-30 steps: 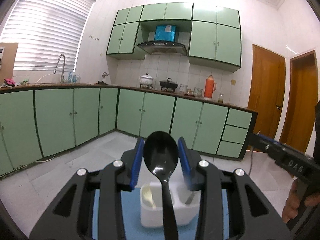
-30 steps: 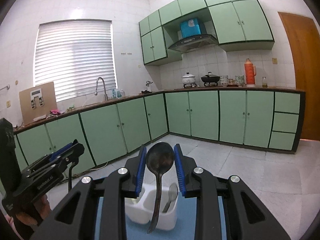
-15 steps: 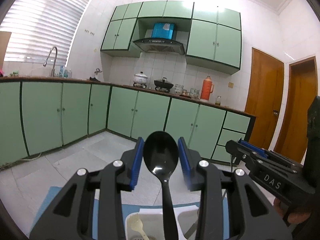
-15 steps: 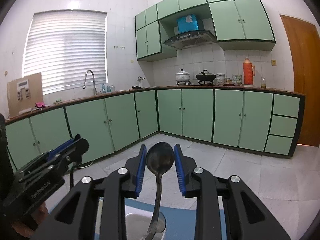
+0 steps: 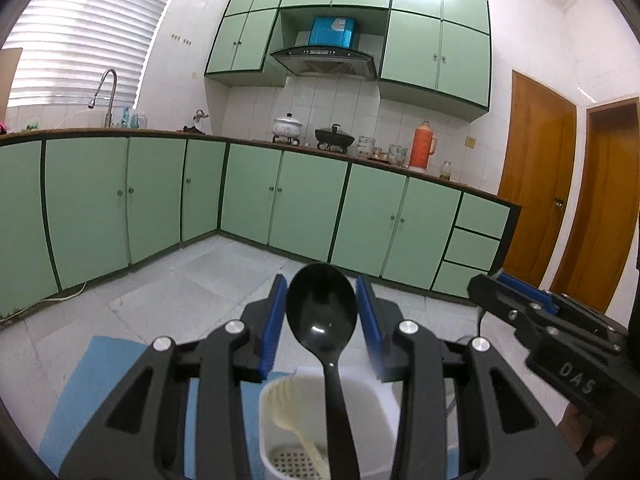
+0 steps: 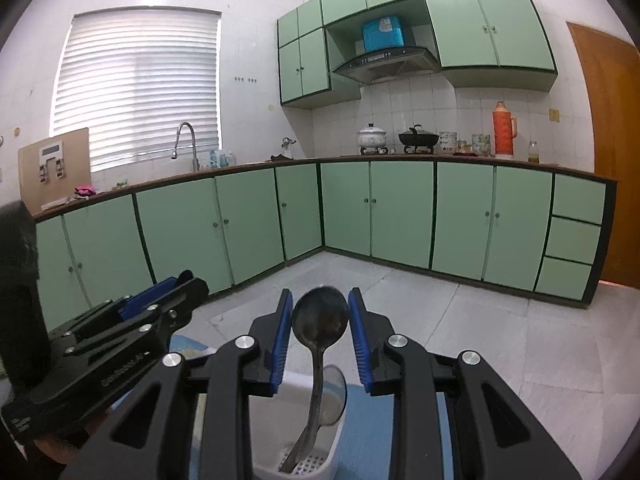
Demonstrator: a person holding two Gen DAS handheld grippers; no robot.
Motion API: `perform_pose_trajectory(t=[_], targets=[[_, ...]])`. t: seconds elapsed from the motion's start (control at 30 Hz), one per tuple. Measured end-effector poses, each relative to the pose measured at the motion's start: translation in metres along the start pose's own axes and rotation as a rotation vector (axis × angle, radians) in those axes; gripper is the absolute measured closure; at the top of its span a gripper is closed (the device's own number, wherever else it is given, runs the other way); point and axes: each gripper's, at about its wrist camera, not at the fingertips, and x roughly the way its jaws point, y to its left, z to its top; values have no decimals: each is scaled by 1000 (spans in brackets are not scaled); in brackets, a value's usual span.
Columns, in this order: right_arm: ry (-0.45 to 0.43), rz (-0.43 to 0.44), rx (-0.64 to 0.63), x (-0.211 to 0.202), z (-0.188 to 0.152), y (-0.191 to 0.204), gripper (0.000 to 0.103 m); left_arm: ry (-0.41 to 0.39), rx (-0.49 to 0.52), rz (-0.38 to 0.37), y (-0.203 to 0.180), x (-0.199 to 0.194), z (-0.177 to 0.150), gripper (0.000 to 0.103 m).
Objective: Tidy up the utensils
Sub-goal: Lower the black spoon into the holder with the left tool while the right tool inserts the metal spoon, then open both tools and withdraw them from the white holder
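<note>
While each gripper clamps a spoon bowl at lower centre, left gripper [image 5: 321, 312] on the black spoon [image 5: 321, 312] and right gripper [image 6: 319, 322] on the metal spoon [image 6: 319, 318], handles inside the white holder [image 5: 390, 404], letting go off-centre could tip it.

Left claw [image 5: 321, 322] gripping black spoon [image 5: 322, 312], over white caddy [image 5: 276, 412]

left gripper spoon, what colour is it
Glossy black spoon, clearest in the left wrist view.
</note>
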Motion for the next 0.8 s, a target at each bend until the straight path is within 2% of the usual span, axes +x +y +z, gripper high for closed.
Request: perform_pose_trajectory(t=[0.17,0.4,0.6,0.8], targets=[[4,10,31,-9,-5,-5,73,5,-17,4,12,-3,-2,68],[-5,13,72,-27,-11,-11,73,-7,-55,-28,19,-15,4,68],[-2,24,156,-40,-25,-28,73,-54,-49,-21,13,-13,19,68],[20,27,157,-39,-34,-35,73,-108,-62,11,6,-6,29,68]])
